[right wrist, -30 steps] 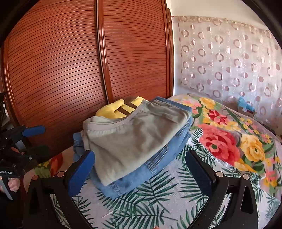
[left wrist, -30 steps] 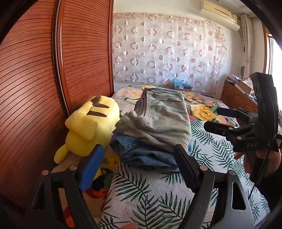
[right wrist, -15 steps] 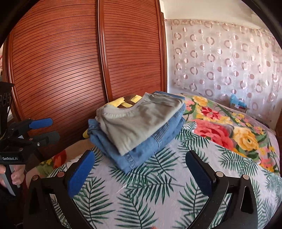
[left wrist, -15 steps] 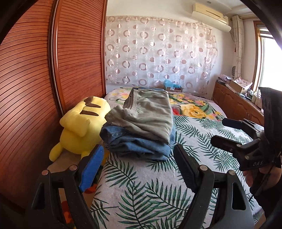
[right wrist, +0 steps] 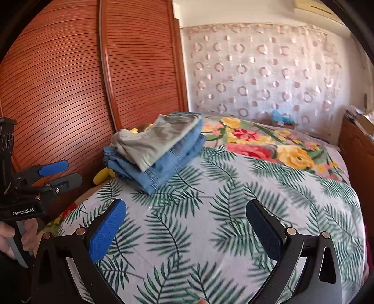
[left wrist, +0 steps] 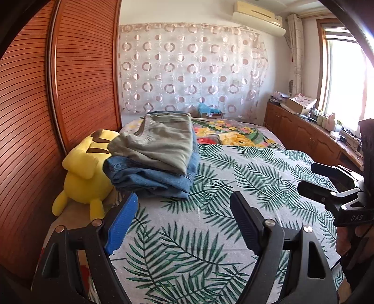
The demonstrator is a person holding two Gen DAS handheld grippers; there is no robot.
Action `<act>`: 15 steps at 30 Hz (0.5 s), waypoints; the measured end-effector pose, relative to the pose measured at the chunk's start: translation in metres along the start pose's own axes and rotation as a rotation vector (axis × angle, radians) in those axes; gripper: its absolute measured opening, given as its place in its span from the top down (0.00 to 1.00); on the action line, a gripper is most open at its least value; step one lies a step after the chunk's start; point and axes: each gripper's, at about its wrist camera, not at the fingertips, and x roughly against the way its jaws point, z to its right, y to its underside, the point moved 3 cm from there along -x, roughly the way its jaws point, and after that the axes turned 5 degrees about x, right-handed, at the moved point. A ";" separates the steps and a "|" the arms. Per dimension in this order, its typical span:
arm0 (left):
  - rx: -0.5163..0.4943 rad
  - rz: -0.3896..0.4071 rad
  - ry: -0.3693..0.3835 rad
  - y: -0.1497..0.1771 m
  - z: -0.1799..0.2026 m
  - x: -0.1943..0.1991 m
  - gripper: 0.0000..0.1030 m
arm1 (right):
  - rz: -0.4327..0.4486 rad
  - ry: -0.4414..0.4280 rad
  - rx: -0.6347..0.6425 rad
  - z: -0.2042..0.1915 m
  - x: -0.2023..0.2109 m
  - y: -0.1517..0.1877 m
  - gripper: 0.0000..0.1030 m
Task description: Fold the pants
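Folded pants stacked beside the plush toy: soft, limp, probably best pinched at a folded edge. Left gripper and right gripper wide apart, empty.

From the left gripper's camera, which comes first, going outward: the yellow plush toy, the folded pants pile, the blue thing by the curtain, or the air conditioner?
1. Yellow plush toy and folded blue jeans with grey pants on top: nearest, at left, too close to rank.
2. Small blue object: at the bed's far end, by the curtain.
3. White air conditioner: high on the far wall, right.
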 end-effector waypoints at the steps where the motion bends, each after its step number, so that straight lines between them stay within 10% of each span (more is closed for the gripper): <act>1: -0.004 -0.002 0.007 0.001 0.004 0.001 0.21 | 0.001 0.015 -0.014 0.002 0.006 0.004 0.01; 15: -0.075 -0.028 0.091 0.007 0.062 0.007 0.21 | 0.045 0.244 -0.134 0.030 0.089 0.033 0.01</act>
